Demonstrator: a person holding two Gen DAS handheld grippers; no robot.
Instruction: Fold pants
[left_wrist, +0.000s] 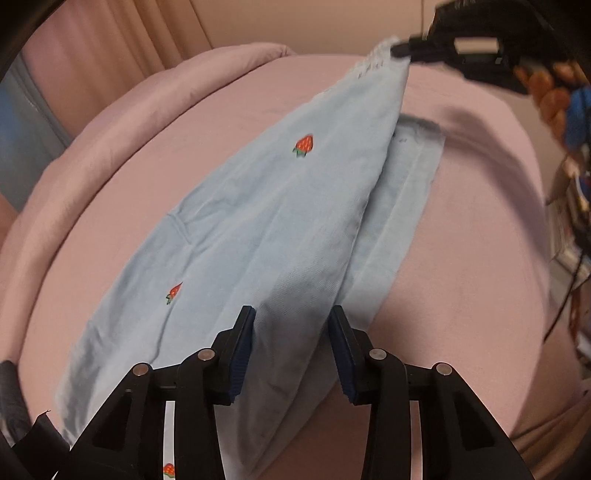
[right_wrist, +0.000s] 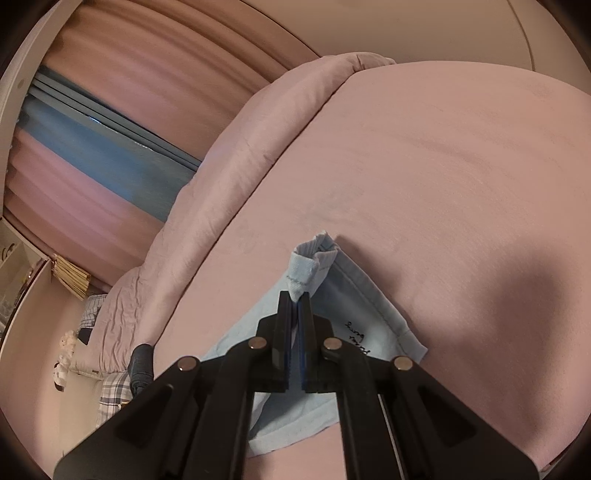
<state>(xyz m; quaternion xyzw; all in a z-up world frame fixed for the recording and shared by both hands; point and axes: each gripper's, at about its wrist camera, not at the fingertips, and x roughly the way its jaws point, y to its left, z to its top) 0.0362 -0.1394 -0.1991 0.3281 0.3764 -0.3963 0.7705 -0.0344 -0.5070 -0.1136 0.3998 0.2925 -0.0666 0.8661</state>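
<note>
Left gripper (left_wrist: 291, 332) open astride near end of pants (left_wrist: 258, 221); right gripper (right_wrist: 294, 299) clamped on far hem, long axis running between.

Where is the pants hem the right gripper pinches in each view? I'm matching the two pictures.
Left wrist: the hem is at top right, lifted off the bed and clamped by the right gripper.
Right wrist: the hem is at centre, bunched just past the closed fingers.
Shared landmark: the pink bed under the pants.
</note>
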